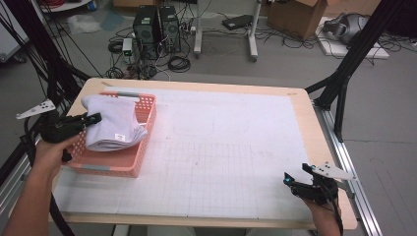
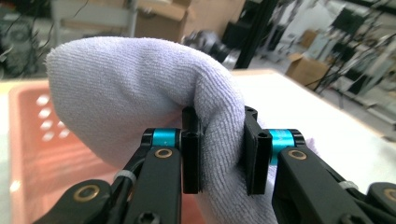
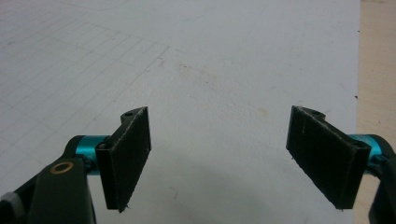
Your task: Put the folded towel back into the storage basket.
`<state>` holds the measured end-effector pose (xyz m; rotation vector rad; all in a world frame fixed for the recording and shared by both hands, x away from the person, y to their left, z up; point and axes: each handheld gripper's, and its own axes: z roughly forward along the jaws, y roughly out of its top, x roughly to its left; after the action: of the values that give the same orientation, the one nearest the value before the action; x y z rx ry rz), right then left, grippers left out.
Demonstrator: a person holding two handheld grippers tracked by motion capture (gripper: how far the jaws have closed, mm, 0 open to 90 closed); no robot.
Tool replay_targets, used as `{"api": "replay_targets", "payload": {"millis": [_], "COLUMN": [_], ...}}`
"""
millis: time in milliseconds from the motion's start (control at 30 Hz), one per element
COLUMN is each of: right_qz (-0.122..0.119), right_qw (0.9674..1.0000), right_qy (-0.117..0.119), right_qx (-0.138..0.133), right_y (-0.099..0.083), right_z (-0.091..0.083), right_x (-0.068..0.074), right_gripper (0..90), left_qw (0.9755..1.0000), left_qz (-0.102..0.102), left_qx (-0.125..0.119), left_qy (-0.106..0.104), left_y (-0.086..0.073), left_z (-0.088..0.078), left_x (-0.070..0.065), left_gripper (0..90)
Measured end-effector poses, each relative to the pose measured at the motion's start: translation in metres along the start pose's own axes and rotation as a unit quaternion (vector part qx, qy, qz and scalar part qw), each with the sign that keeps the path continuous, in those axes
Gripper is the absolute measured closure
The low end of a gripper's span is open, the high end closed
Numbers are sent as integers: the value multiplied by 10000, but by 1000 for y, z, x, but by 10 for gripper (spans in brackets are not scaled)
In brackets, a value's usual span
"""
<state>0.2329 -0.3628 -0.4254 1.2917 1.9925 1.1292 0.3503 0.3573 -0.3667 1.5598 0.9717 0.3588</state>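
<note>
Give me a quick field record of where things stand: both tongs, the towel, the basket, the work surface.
left tongs: shut on the folded pale lilac terry towel, pinching a fold of it
right tongs: open, nothing between them, over the white gridded mat
towel: lying in the pink perforated plastic basket, its top above the rim
basket: at the table's left side, on the mat
white tag: on the towel's near face

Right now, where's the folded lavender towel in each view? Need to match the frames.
High view: towel at left, lying in the pink basket, left hand-held gripper clamped on its near-left edge.
Left gripper view: centre, bunched between the jaws, basket behind at left.
Right gripper view: not in it; white gridded mat.
Shared landmark: the mat.
</note>
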Motion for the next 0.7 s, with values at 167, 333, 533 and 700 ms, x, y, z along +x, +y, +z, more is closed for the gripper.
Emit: {"api": "replay_targets", "payload": {"millis": [167, 333, 533, 700], "right_qz": [18, 27, 4, 13], "right_qw": [10000, 10000, 10000, 10000], "right_qy": [6, 18, 34, 53], "right_qx": [-3, -4, 8, 4], "right_y": [0, 0, 0, 0], "right_z": [-1, -1, -1, 0], "right_x": [-1, 0, 0, 1], "right_gripper": [209, 209, 209, 209], "left_qw": [9981, 9971, 9930, 9838], "left_qz": [187, 242, -255, -353], "left_qx": [485, 612, 883, 901], "left_qy": [320, 385, 745, 1512], "left_y": [-4, -3, -2, 6], "left_z": [9, 14, 13, 6], "left_x": [0, -1, 3, -2], "left_gripper": [730, 721, 565, 400]}}
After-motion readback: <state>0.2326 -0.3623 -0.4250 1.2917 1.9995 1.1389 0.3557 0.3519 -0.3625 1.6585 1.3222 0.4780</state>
